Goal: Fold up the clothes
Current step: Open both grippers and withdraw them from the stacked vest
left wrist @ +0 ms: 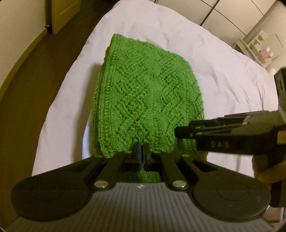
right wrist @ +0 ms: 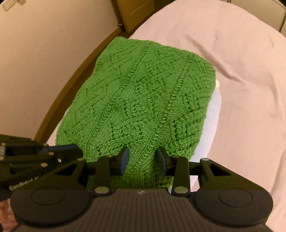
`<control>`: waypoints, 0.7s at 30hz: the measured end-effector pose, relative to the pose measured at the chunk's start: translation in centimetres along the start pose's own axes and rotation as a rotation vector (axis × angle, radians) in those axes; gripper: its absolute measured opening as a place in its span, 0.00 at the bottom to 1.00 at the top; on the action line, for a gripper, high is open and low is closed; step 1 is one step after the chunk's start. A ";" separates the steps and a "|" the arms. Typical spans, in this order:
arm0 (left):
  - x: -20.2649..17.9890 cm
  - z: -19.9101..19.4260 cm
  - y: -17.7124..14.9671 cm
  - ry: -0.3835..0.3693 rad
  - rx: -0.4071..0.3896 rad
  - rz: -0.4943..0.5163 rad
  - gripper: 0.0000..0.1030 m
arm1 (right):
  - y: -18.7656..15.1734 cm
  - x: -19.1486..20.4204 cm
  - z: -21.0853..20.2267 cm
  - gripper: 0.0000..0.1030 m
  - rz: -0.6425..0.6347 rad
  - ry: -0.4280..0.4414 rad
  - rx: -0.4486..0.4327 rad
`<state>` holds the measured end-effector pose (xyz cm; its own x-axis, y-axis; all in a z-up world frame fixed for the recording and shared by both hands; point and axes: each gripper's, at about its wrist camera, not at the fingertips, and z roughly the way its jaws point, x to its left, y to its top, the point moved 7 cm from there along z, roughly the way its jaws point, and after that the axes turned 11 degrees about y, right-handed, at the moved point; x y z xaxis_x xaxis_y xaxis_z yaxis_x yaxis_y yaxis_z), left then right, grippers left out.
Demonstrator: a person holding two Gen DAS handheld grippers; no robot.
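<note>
A green knitted sweater (left wrist: 143, 89), folded into a thick rectangle, lies on the white bed (left wrist: 223, 80). Its near edge is raised off the sheet. My left gripper (left wrist: 141, 151) is shut on that near edge, fingers pressed together with knit between them. My right gripper (left wrist: 178, 133) comes in from the right and meets the same edge at its right end. In the right wrist view the right gripper (right wrist: 143, 158) holds a thick bunch of the sweater (right wrist: 143, 92) between its partly closed fingers. The left gripper (right wrist: 76, 149) shows at the left, beside the knit.
The bed's left edge (left wrist: 59, 92) drops to a dark brown floor (left wrist: 26, 89) with a beige wall and a door (left wrist: 62, 12) behind. Shelves with small items (left wrist: 259, 46) stand at the far right. Wrinkled sheet (right wrist: 241, 80) spreads right of the sweater.
</note>
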<state>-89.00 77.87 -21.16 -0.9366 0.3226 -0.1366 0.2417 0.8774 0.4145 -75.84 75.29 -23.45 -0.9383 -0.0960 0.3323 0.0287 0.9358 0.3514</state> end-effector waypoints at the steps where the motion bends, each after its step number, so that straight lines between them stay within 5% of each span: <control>1: 0.0 -0.5 0.1 0.010 -0.008 -0.007 0.03 | 0.3 0.1 -0.4 0.38 0.001 0.003 -0.009; 9: -0.2 -5.7 -2.3 0.152 -0.025 -0.087 0.07 | -0.6 1.9 -6.6 0.64 -0.028 0.024 -0.086; 14: -1.7 -9.6 -4.4 0.243 -0.022 -0.159 0.33 | -1.9 2.3 -10.1 0.87 -0.050 0.049 -0.114; 19: -4.8 -13.8 -6.0 0.352 -0.053 -0.217 0.63 | -4.0 1.3 -13.2 0.87 -0.042 0.114 -0.113; 21: -6.3 -15.6 -6.7 0.398 -0.077 -0.238 0.66 | -5.2 0.5 -14.5 0.88 -0.059 0.122 -0.106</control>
<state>-88.66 64.42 -9.05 -0.9917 -0.0590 0.1139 0.0031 0.8766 0.4811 -71.50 65.47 -12.39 -0.8907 -0.1967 0.4098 0.0168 0.8866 0.4622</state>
